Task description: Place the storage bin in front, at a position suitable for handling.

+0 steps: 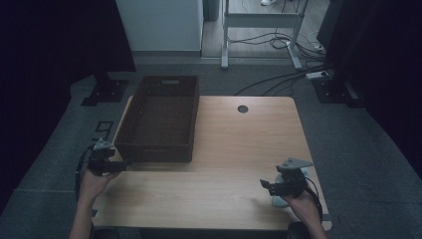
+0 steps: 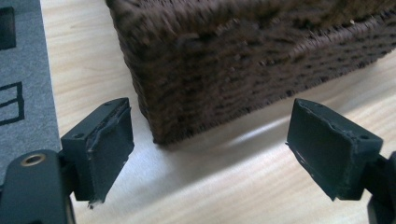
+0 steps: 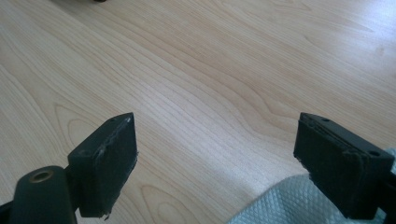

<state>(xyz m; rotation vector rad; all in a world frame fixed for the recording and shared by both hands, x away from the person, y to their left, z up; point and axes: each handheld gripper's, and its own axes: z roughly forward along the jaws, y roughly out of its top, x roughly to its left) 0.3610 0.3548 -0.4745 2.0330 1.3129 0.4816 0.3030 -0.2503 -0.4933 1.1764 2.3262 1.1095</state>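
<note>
A dark brown woven basket [image 1: 157, 152] stands on the back left of the light wooden table [image 1: 239, 149], and I see nothing inside it. My left gripper [image 1: 119, 167] hovers at its front left corner. In the left gripper view that gripper [image 2: 210, 149] is open, with the basket's corner [image 2: 224, 60] just ahead between the jaws and untouched. My right gripper [image 1: 266, 185] is at the table's front right, over a pale cloth [image 1: 278, 201]. In the right gripper view it [image 3: 217, 163] is open over bare wood, and the cloth [image 3: 275, 205] lies under its right jaw.
A round cable hole [image 1: 243, 108] sits near the table's far edge. Grey carpet [image 1: 59, 149] surrounds the table. Behind it stand a white cabinet [image 1: 159, 25] and a metal frame [image 1: 259, 30] with cables on the floor.
</note>
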